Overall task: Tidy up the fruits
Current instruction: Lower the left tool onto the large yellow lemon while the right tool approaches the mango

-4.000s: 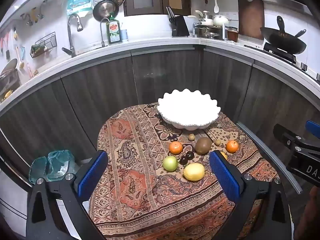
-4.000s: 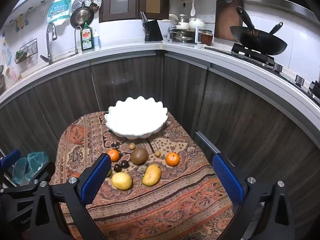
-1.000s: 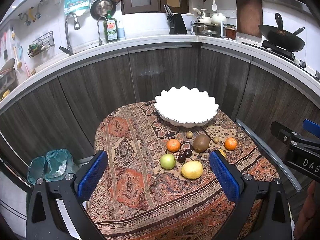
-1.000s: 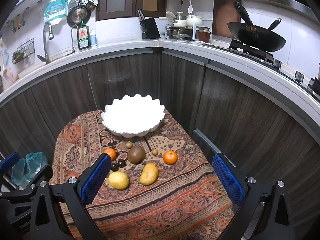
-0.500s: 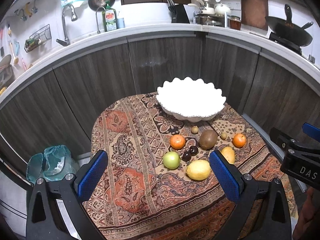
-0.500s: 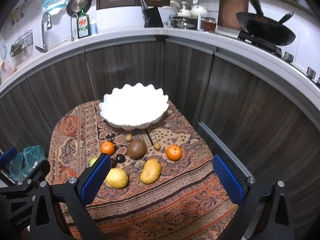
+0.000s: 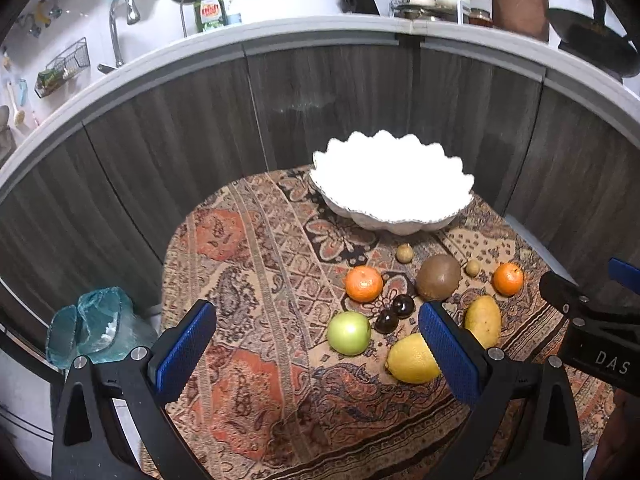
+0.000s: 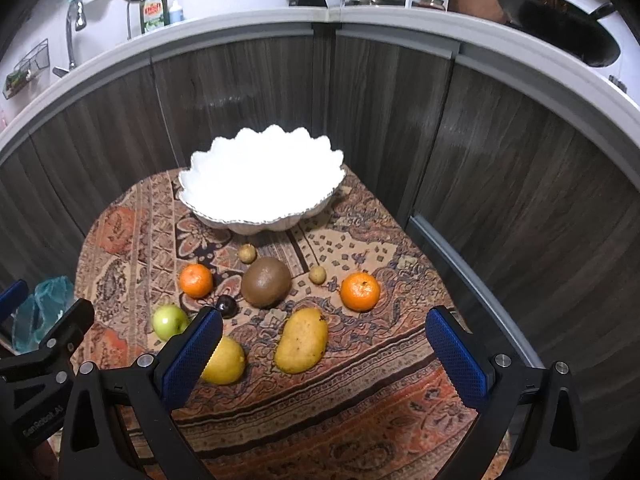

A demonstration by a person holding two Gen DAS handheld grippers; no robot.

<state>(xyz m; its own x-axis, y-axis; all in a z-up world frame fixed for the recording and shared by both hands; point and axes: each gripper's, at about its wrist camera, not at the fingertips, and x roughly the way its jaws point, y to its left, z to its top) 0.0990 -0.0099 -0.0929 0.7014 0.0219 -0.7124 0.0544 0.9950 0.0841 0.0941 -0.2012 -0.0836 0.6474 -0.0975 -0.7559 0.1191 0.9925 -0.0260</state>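
A white scalloped bowl [image 7: 392, 188] [image 8: 260, 180] stands empty at the far side of a patterned cloth. In front of it lie loose fruits: two oranges [image 7: 363, 283] [image 8: 359, 291], a brown kiwi [image 7: 438, 277] [image 8: 266, 281], a green apple [image 7: 349, 333] [image 8: 170, 322], a lemon [image 7: 412, 359] [image 8: 224, 362], a mango [image 7: 483, 321] [image 8: 302, 339], two dark plums [image 7: 394, 314] and two small tan fruits [image 8: 247, 253]. My left gripper [image 7: 316, 348] hovers open above the near cloth, left of the apple and lemon. My right gripper [image 8: 324, 360] hangs open over the mango, holding nothing.
The cloth covers a small round table [image 7: 256, 280] set against dark curved cabinets [image 8: 400, 100]. A teal bag [image 7: 92, 328] lies on the floor at the left. The counter above carries a sink tap [image 7: 120, 20], a soap bottle [image 8: 154, 10] and a wok [image 8: 560, 28].
Both grippers have moved forward and down toward the fruits, which now look larger. Both stay open. No fruit has moved.
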